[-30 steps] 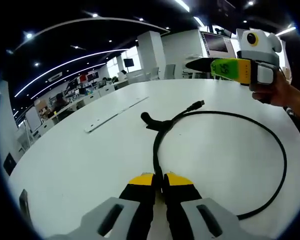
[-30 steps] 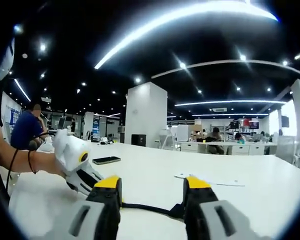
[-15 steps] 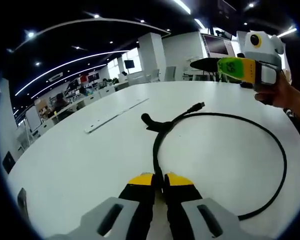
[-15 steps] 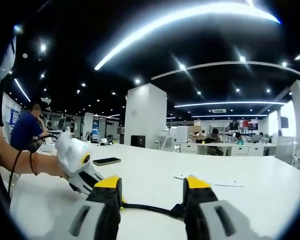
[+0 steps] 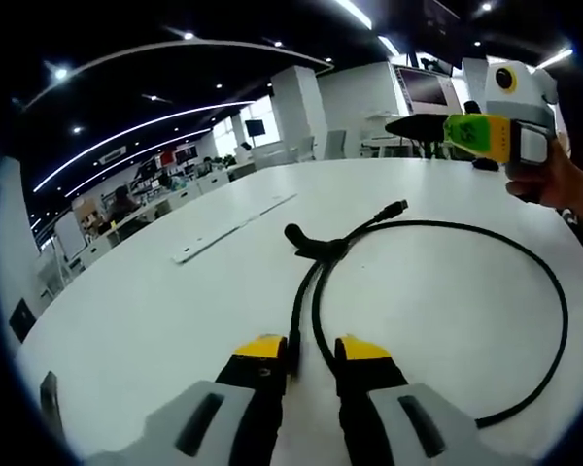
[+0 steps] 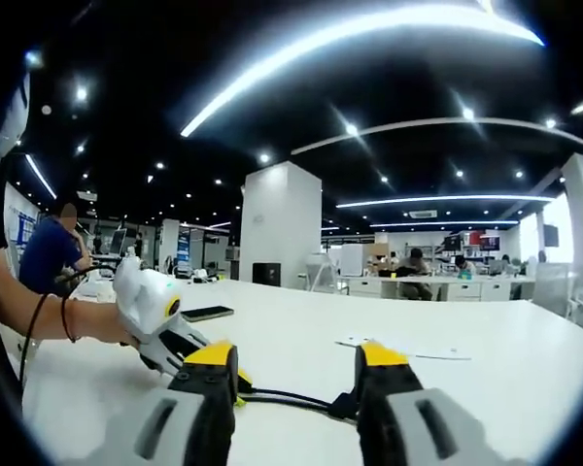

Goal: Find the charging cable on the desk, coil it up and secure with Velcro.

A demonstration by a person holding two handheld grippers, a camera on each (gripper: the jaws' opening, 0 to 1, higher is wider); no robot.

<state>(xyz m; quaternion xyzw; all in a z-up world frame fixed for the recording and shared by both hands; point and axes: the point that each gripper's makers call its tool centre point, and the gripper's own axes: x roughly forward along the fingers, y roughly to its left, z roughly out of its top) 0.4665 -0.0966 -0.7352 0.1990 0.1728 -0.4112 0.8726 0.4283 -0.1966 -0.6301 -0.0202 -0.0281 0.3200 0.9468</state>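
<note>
A black charging cable (image 5: 466, 228) lies in a wide loop on the white table (image 5: 155, 301). Its plug (image 5: 396, 207) points away, and a black Velcro strap (image 5: 306, 243) sits where the strands cross. My left gripper (image 5: 311, 351) is open low over the table, with two cable strands running between its yellow tips. The right gripper (image 5: 486, 134) hovers above the table's far side, held by a hand. In the right gripper view my right gripper (image 6: 296, 364) is open and empty. The cable (image 6: 282, 396) passes below it, and the left gripper (image 6: 160, 316) is at the left.
A long white strip (image 5: 228, 228) lies on the table left of the cable. A dark phone (image 6: 206, 313) rests behind the left gripper, and a flat white piece (image 6: 408, 349) lies to the right. A person (image 6: 53, 252) sits at a far desk.
My left gripper's jaws, shut on the cable a second ago, have parted, and the strands lie loose between them. The right gripper stays raised and open.
</note>
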